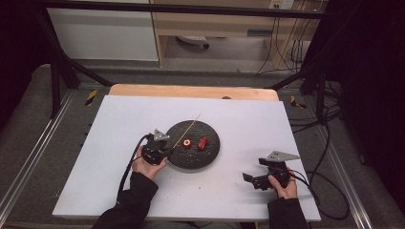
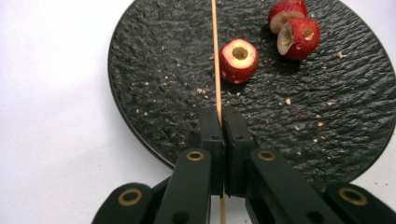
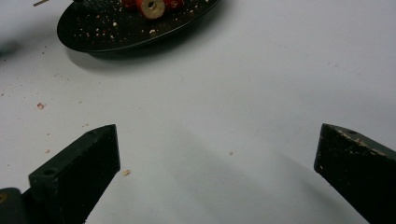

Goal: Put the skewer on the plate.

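A round black plate (image 1: 191, 153) (image 2: 154, 70) (image 3: 88, 35) lies on the white table. On it are a cored red fruit (image 1: 187, 142) (image 2: 238, 59) (image 3: 153, 6) standing hollow side up, and beside it two more red fruit pieces (image 1: 203, 142) (image 2: 299, 37). My left gripper (image 1: 162, 145) (image 2: 222, 116) is at the plate's left edge, shut on a thin wooden skewer (image 1: 187, 130) (image 2: 215, 60) that runs across the plate just left of the cored fruit. My right gripper (image 1: 250, 180) (image 3: 217, 154) hovers open over bare table to the right of the plate, nothing between its jaws.
Crumbs are scattered on the plate and on the table (image 3: 261, 84) near the right gripper. The table's wooden far edge (image 1: 191, 90) sits behind the white sheet. Black frame bars and cables (image 1: 325, 143) flank the table.
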`<state>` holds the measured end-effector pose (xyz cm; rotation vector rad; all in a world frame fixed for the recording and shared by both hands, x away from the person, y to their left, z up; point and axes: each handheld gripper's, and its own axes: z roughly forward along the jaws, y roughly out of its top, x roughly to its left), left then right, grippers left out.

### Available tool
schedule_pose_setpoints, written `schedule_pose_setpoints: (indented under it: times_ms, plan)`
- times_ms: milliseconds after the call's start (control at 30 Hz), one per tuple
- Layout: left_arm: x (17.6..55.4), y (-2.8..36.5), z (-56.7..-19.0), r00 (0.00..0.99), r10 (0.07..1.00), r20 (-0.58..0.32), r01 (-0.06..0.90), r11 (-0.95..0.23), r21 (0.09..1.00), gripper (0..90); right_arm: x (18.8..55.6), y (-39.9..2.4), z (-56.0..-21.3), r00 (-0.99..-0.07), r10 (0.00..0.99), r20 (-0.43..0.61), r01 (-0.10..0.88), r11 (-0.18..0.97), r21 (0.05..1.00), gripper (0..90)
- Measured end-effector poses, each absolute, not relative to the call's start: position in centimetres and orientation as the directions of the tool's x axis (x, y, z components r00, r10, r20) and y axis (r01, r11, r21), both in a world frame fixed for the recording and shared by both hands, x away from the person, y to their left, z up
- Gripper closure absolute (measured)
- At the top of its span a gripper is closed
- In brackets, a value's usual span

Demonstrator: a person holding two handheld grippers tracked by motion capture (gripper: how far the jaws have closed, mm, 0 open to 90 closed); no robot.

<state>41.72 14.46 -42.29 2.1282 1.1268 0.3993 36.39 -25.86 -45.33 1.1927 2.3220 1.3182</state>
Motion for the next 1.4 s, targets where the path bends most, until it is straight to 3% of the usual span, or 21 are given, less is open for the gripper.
schedule_pose_setpoints:
  times_ms: [533, 667, 833, 1033, 1400]
  plan:
    - [42.2, 13.4, -43.1, 0.565, 0.825, -0.020, 0.616, -0.405, 0.676, 87.0, 36.4, -25.9, -45.3, -0.649, 0.735, 0.196, 0.543, 0.268, 0.796, 1.1]
    - [42.1, 13.5, -43.0, 0.572, 0.820, -0.020, 0.608, -0.408, 0.681, 82.2, 36.3, -25.9, -45.3, -0.649, 0.734, 0.198, 0.543, 0.266, 0.796, 1.1]
    - [41.7, 14.3, -42.1, 0.597, 0.802, -0.024, 0.573, -0.405, 0.713, 70.5, 36.4, -25.9, -45.3, -0.648, 0.735, 0.197, 0.543, 0.266, 0.796, 1.1]
    - [40.7, 16.1, -41.1, 0.651, 0.758, -0.045, 0.529, -0.409, 0.744, 50.2, 36.3, -25.9, -45.3, -0.649, 0.735, 0.196, 0.542, 0.266, 0.797, 1.1]
    - [38.5, 21.0, -41.3, 0.694, 0.719, -0.038, 0.498, -0.442, 0.746, 18.0, 36.3, -25.9, -45.3, -0.648, 0.736, 0.197, 0.543, 0.265, 0.797, 1.1]
